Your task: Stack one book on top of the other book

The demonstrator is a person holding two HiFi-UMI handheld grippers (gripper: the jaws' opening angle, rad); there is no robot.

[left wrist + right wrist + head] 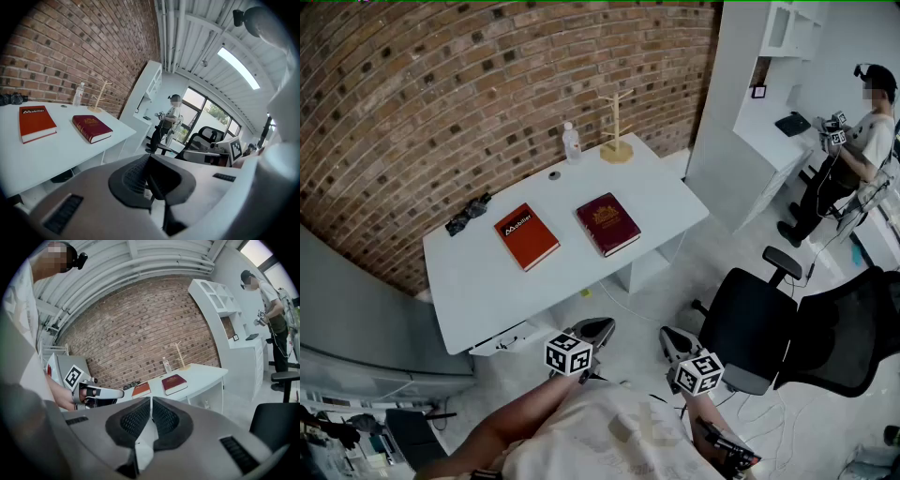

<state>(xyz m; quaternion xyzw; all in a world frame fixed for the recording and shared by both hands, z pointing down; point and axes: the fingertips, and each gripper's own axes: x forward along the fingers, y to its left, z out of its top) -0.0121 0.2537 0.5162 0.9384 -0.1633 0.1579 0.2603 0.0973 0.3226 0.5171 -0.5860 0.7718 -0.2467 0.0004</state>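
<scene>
Two books lie side by side, apart, on the white table (487, 291): an orange-red book (526, 235) on the left and a dark red book (607, 223) on the right. The left gripper view shows them as orange-red book (36, 123) and dark red book (92, 128); the right gripper view shows them far off as orange-red book (141, 389) and dark red book (174, 383). My left gripper (602, 325) (150, 161) hangs off the table's near edge, shut and empty. My right gripper (667, 335) (150, 401) is beside it, jaws together, holding nothing.
At the table's back stand a water bottle (572, 142) and a wooden stand (617, 141); a black bundle (468, 215) lies at the back left. A black office chair (759, 323) is to my right. Another person (862, 141) stands by a white counter (769, 141).
</scene>
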